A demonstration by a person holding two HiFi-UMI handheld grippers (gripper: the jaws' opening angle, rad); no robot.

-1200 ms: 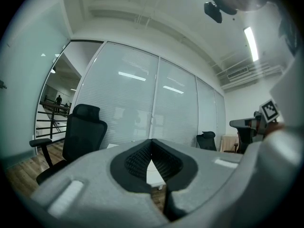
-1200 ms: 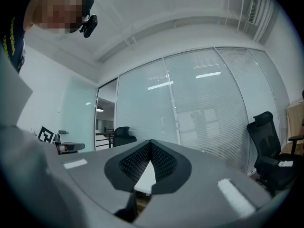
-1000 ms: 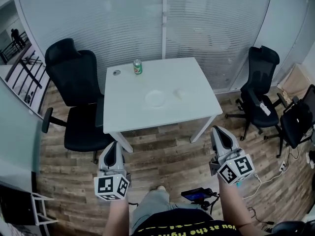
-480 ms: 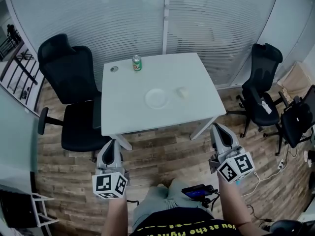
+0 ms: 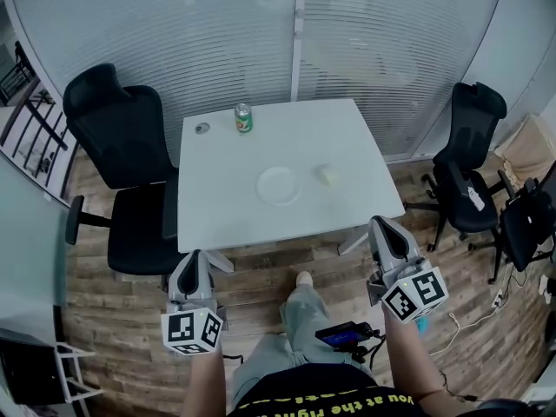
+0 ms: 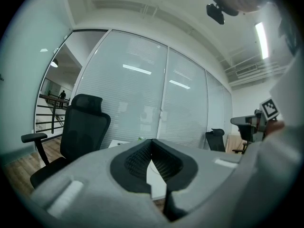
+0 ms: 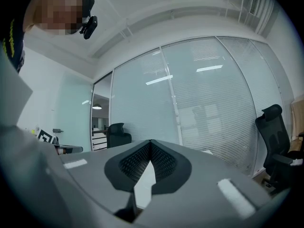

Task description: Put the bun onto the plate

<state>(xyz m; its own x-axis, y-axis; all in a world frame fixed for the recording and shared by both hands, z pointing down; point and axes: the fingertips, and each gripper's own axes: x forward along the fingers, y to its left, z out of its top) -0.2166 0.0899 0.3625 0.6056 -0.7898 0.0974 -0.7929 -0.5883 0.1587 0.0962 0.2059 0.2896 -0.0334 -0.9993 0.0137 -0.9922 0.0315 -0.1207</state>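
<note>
In the head view a pale bun [image 5: 326,175] lies on the white table [image 5: 347,137], just right of a round white plate [image 5: 278,185] with nothing on it. Both grippers hover over the wooden floor in front of the table, short of its near edge. My left gripper [image 5: 195,257] is shut and holds nothing, and its jaws meet tip to tip in the left gripper view [image 6: 152,140]. At the right, my right gripper [image 5: 383,225] is also shut on nothing, with its tips together in the right gripper view [image 7: 151,141].
A green drink can [image 5: 243,117] and a small round object [image 5: 202,128] stand near the table's far edge. A black office chair [image 5: 122,146] is at the table's left side, another black chair [image 5: 473,168] off to the right. Glass walls with blinds stand behind.
Both grippers have come forward toward the table, which now sits nearer in the head view. The person's foot has stepped forward between them.
</note>
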